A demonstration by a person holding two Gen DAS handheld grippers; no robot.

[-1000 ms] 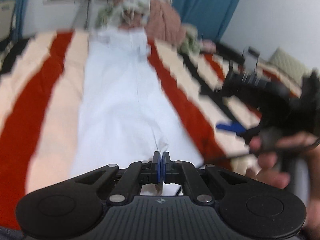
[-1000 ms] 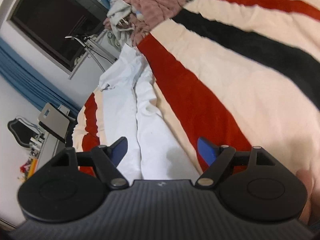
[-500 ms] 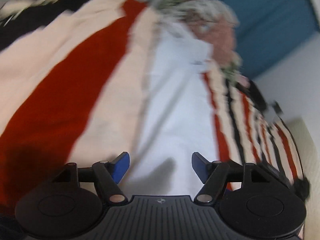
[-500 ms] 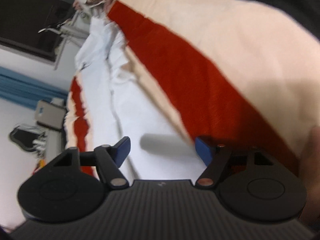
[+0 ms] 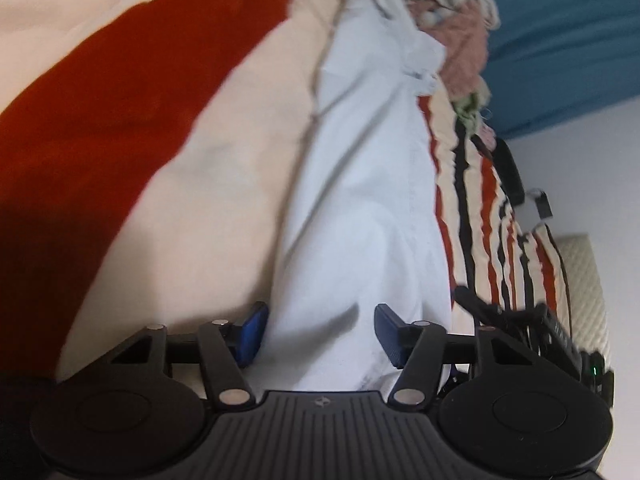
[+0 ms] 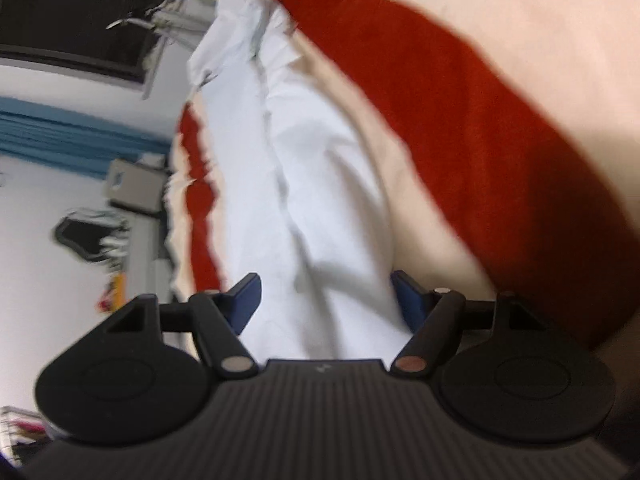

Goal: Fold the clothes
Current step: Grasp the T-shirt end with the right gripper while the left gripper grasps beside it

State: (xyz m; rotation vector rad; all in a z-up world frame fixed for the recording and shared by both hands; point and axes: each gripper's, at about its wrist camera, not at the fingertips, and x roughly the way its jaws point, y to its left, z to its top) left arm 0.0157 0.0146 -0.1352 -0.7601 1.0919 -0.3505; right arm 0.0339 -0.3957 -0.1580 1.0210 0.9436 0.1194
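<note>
White trousers [image 5: 360, 208] laid long on striped blanket [image 5: 180, 168], near end between wide-open, empty left gripper [image 5: 318, 334] and right gripper [image 6: 324, 296]; closing on cloth probably next.

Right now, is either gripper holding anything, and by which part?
Nothing held. Left gripper and right gripper are both open, jaws straddling the near end of the white garment.

Striped bedspread [image 5: 160, 128], blue curtain [image 5: 560, 40], white wall [image 6: 36, 240], dark window [image 6: 80, 4]
</note>
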